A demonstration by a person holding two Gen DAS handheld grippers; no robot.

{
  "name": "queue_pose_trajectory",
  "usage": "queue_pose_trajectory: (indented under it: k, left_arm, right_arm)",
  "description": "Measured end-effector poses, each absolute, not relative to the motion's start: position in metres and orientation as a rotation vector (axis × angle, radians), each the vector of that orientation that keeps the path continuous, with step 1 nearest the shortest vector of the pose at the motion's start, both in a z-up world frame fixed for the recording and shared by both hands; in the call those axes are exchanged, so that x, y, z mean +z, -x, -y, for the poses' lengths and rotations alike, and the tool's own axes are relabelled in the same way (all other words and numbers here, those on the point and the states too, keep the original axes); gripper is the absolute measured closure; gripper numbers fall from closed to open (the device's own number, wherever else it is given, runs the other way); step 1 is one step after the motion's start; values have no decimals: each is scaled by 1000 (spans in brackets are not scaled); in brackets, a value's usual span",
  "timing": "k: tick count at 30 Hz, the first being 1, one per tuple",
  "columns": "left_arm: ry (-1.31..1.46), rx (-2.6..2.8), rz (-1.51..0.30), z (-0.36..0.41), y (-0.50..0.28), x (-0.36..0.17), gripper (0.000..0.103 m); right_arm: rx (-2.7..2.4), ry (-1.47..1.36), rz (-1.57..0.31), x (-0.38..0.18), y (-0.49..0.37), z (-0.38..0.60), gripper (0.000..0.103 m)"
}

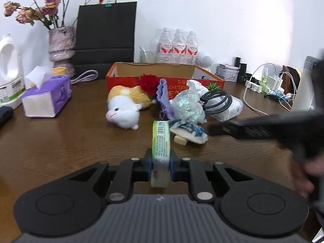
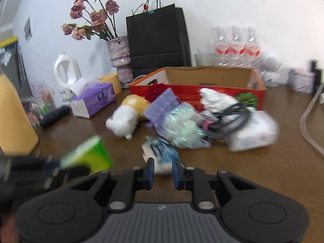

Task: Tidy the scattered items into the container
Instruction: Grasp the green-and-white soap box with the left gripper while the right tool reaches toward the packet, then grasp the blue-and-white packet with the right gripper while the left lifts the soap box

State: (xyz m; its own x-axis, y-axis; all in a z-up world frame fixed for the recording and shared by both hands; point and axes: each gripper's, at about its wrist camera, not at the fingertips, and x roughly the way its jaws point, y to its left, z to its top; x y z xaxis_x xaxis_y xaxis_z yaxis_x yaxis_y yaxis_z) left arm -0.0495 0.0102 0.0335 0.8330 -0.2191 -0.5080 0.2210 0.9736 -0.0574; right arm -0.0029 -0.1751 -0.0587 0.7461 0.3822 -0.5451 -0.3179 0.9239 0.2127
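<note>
Between our left gripper's (image 1: 160,167) pads, we clamp the green packet (image 1: 161,141) edgewise for transfer into the red cardboard box (image 1: 162,75). Our right gripper (image 2: 163,173) is parted, empty, facing the blue-white wrapper (image 2: 162,156).

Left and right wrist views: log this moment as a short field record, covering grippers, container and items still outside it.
left gripper: shut on green packet, held above the table
right gripper: open, holding nothing, just short of the blue-white packet
container: cardboard box at the back, no items visible inside
still outside: plush toy, red flower, purple cloth, crinkly wrap, cable coil, white pack
image quality: right view blurred
</note>
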Motion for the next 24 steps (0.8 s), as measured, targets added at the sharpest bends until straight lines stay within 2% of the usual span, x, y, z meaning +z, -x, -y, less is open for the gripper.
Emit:
queue_pose_trajectory:
  k: [1, 2, 5, 6, 7, 9, 17, 21, 24]
  left_arm:
    - [-4, -226, -536, -12, 52, 34, 86]
    - [-4, -218, -534, -14, 53, 34, 86]
    - [0, -205, -526, -20, 57, 34, 86]
    - [4, -201, -524, -22, 58, 33, 86]
    - [8, -199, -525, -24, 58, 33, 86]
    - [15, -202, -529, -27, 58, 32, 86]
    - [32, -228, -527, -29, 65, 32, 86]
    - [39, -290, -549, -17, 67, 25, 85]
    - [18, -321, -570, -5, 68, 18, 85]
  right_arm:
    - [381, -120, -642, -61, -8, 172, 71]
    - [378, -137, -659, -64, -17, 169, 68]
    - [385, -175, -693, -73, -35, 162, 69]
    - [372, -175, -697, -76, -38, 159, 75]
    - [357, -159, -695, -77, -38, 156, 100]
    - [346, -129, -688, -74, -34, 151, 103]
    - [253, -41, -530, -38, 37, 165, 103]
    - [148, 14, -591, -50, 79, 182, 103]
    - [143, -3, -647, -57, 95, 189, 90]
